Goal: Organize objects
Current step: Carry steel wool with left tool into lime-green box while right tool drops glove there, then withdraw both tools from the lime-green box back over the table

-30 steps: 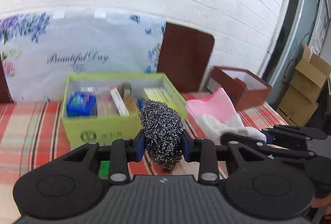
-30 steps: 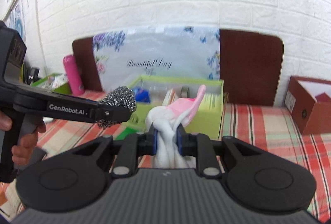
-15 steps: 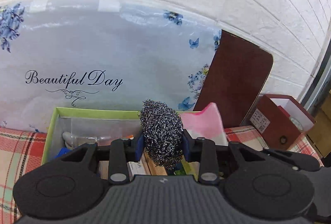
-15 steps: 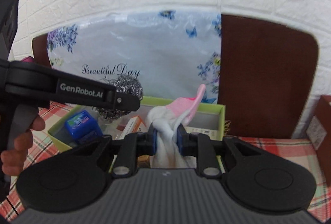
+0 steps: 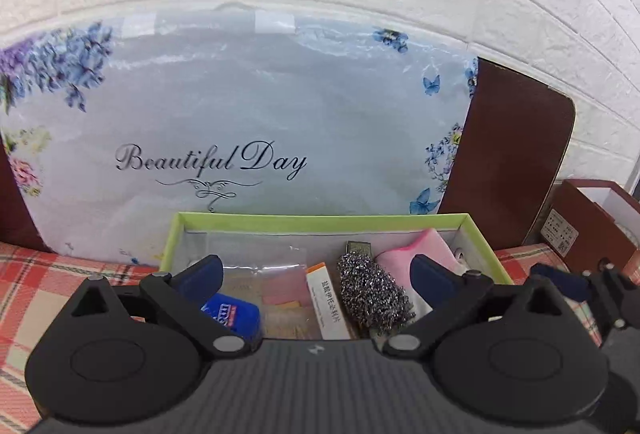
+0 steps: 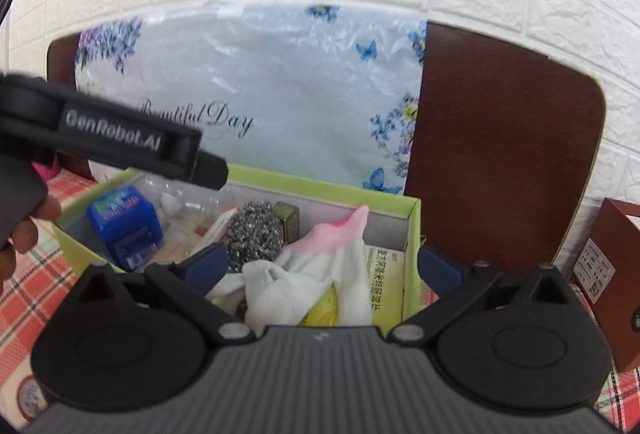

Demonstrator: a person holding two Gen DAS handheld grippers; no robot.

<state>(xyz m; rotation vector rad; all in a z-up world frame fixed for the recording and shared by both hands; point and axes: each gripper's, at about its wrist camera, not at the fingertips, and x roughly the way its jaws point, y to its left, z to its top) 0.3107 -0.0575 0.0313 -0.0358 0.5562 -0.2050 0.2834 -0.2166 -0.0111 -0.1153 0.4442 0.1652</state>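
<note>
1. Tabletop (image 5: pixel 60 298) under a red plaid cloth; a floral "Beautiful Day" sheet (image 5: pixel 248 121) and a brown board (image 6: pixel 500 137) lean on the white brick wall behind it.
2. Green box (image 5: pixel 320 221) stands on the tabletop, open at the top, just before the sheet.
3. Left gripper (image 5: pixel 316 274): jaws have just been opening and stand wide, nothing pressed between the pads. It hangs over the box.
4. Right gripper (image 6: pixel 320 262): jaws have just been opening and are wide too, pads clear of the cloth below.
5. Pink-and-white glove (image 6: pixel 320 266) lies loose inside the box, at its right side.
6. Steel wool scourer (image 5: pixel 372 298) rests inside the box, touching the glove's left edge.
7. Blue packet (image 6: pixel 124 226) sits at the box's left end.
8. White-and-orange carton (image 5: pixel 326 302) just left of the scourer.
</note>
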